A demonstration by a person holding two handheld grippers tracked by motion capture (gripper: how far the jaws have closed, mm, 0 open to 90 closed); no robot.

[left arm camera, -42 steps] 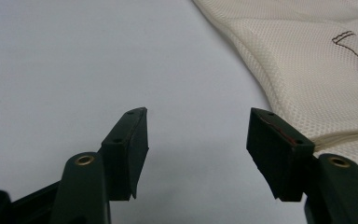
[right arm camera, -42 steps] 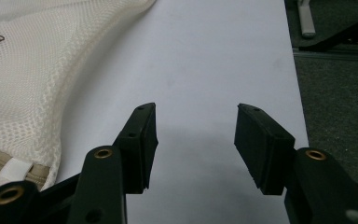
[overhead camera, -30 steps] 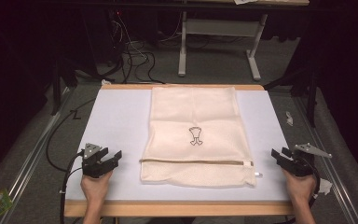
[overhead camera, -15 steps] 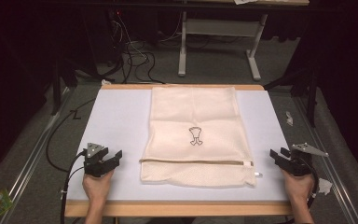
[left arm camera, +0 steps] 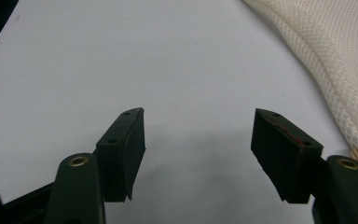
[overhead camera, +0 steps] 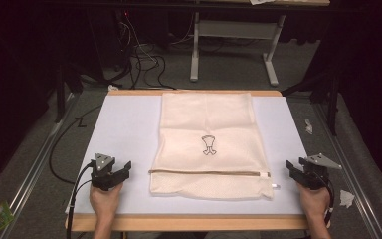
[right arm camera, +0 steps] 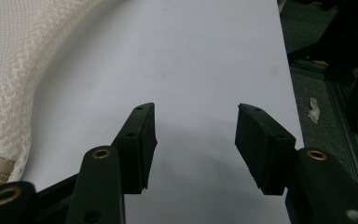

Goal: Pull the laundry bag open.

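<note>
Mesh bag (overhead camera: 208, 144): one cream, rectangular bag lies flat in the middle of the tabletop (overhead camera: 129, 124), its far end touching the far edge and its near end short of the near edge. The high view shows what the gripper views do not: a small black drawing (overhead camera: 208, 145) at the bag's centre, a tan zipper band (overhead camera: 209, 173) running across near its near end, and the wooden rim of the table under a pale, smooth cover. The left gripper view shows the woven, honeycomb texture of the bag (left arm camera: 335, 60) at its right, with a tan strip at the edge. The right gripper view shows the same weave (right arm camera: 23, 70) at its left.

There are two tongs. The left gripper (overhead camera: 115, 172) sits near the near-left corner, the right gripper (overhead camera: 298, 173) near the near-right corner, each beside the bag but apart from it. Both stand with their black jaws spread wide over bare tabletop, holding nothing. Each carries a grey three-cornered plate.
</note>
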